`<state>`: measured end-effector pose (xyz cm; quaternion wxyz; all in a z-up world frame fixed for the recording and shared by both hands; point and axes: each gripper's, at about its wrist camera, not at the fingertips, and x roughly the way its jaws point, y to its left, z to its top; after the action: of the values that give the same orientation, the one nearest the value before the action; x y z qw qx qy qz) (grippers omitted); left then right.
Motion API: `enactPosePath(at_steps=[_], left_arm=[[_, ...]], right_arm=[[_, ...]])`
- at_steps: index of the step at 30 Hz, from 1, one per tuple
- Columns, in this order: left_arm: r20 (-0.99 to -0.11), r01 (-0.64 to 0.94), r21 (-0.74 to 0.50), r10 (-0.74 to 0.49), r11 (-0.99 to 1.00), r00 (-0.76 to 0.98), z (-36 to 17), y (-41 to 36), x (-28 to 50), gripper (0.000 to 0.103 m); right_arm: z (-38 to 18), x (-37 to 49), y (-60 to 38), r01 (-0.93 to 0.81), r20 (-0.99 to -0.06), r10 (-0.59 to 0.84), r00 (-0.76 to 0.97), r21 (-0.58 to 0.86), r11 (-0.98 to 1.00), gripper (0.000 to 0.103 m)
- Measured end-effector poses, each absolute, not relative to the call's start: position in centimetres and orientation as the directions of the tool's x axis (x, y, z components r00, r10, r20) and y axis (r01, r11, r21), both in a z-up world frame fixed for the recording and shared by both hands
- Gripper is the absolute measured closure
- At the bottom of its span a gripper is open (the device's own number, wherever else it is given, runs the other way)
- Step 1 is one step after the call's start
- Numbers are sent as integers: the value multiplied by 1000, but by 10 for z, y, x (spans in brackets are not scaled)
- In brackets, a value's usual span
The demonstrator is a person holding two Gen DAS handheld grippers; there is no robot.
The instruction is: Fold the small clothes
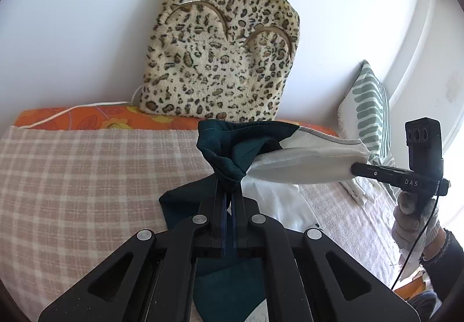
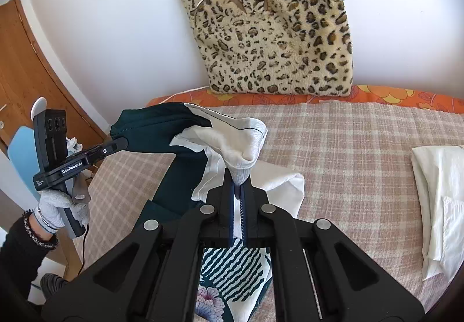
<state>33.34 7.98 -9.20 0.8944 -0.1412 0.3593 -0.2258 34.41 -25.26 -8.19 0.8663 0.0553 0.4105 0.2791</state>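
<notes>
Left wrist view: the left gripper (image 1: 229, 185) is pinching the dark green end of the garment (image 1: 232, 148), holding it above the checked bedspread (image 1: 87, 177).
Right wrist view: the right gripper (image 2: 239, 181) is pinching the garment's white end (image 2: 243, 142); printed fabric is hanging below.

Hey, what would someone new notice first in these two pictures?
A big leopard-print cushion leans against the white wall at the back of the bed. In front of it, a dark green and white garment hangs stretched between the left tongs and right tongs, above the checked bedspread.
</notes>
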Motion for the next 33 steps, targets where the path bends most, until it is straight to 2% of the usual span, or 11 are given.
enactPosePath(at_steps=[13,16,28,33], left_arm=[[-688,348,-323,-471,880,552,-157,65,242,102],[-688,368,-306,-471,878,552,-160,62,231,102],[-624,374,-292,-472,880,623,-134,65,220,102],[-660,426,-217,-453,878,599,-145,58,207,102]], right_arm=[[-147,251,-263,-437,-763,436,478,224,871,98],[-154,244,-265,-424,-773,413,481,207,882,98],[-104,244,-266,-395,-687,517,511,346,851,98],[-120,229,-275,-377,-719,473,509,308,873,98]])
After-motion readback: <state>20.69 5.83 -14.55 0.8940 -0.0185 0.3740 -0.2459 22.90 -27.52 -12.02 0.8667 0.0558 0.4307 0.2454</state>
